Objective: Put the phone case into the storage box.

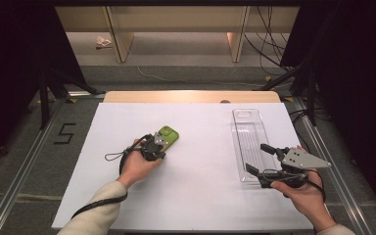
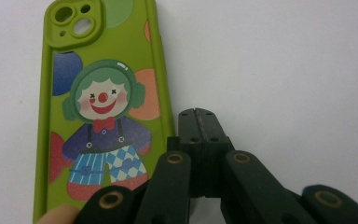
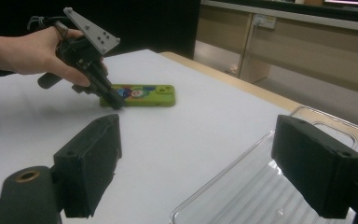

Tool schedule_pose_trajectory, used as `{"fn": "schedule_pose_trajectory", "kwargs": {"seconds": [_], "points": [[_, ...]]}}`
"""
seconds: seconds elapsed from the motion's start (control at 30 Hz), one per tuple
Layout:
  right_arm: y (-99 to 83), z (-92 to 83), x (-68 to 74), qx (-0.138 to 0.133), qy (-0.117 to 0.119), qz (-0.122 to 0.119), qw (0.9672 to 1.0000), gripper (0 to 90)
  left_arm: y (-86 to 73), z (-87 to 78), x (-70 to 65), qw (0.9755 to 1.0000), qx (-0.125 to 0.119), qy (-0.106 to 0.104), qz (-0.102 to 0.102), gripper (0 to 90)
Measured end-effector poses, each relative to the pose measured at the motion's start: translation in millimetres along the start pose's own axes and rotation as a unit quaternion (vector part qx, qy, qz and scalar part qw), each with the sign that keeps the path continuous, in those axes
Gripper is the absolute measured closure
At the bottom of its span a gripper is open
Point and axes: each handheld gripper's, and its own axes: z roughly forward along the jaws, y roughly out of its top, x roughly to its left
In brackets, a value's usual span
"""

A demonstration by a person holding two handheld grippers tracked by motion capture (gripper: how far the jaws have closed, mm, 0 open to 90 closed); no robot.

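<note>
Green phone case (image 2: pixel 100 116) lying flat on the white worktop (image 1: pixel 196 196), clown picture facing up, left of centre and well away from the clear plastic tray (image 1: pixel 248 142) over on the right. Left tongs (image 2: pixel 199 119) are down at the case's near end, just beside its long edge, jaws pressed together and gripping nothing. Right tongs (image 3: pixel 205 172) hover over the near end of the tray, jaws spread wide, empty too.

What could go wrong? With the left jaws closed and sitting off to the side, a push would likely just slide or spin the case across the smooth worktop instead of lifting it. It lies so flat that getting a jaw under an edge looks tricky, and a pinch on the soft rim could slip.

Long axis runs diagonally in the high view, camera cut-out at the far right end, pointing away from the person and towards the tray side.
</note>
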Motion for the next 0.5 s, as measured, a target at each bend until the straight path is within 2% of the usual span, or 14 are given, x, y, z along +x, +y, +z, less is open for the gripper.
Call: {"fn": "schedule_pose_trajectory", "kwargs": {"seconds": [0.13, 0.2, 0.23, 0.37, 0.4, 0.43, 0.5], "points": [[0.4, -0.3, 0.1, -0.001, 0.000, 0.000, 1.0000, 17.1, 0.5, -0.7, 0.1, 1.0000, 0.002, -0.003, -0.004, 89.0], [0.4, -0.4, 0.0, -0.001, 0.000, 0.001, 1.0000, 17.1, 1.2, -2.5, 0.5, 0.9999, 0.001, -0.013, -0.012, 83.2], [0.4, -0.4, 0.0, -0.001, 0.000, 0.001, 1.0000, 17.1, 1.9, -3.6, 0.8, 0.9998, 0.001, -0.016, -0.012, 83.2], [0.3, -0.2, -0.4, 0.001, 0.000, 0.001, 1.0000, 17.1, 8.6, -12.2, 1.7, 0.9997, -0.009, -0.018, -0.014, 76.4], [0.2, -0.2, -0.8, 0.000, 0.001, 0.004, 1.0000, 17.1, 11.1, -14.9, 2.4, 0.9997, -0.013, -0.014, -0.017, 69.3], [0.2, -0.2, -0.8, 0.000, 0.001, 0.004, 1.0000, 17.1, 13.8, -17.6, 3.7, 0.9995, -0.022, -0.008, -0.020, 69.3], [0.6, -0.3, -0.9, 0.000, -0.001, 0.005, 1.0000, 17.1, 19.4, -21.9, 8.1, 0.9988, -0.035, 0.003, -0.033, 62.0]]}}
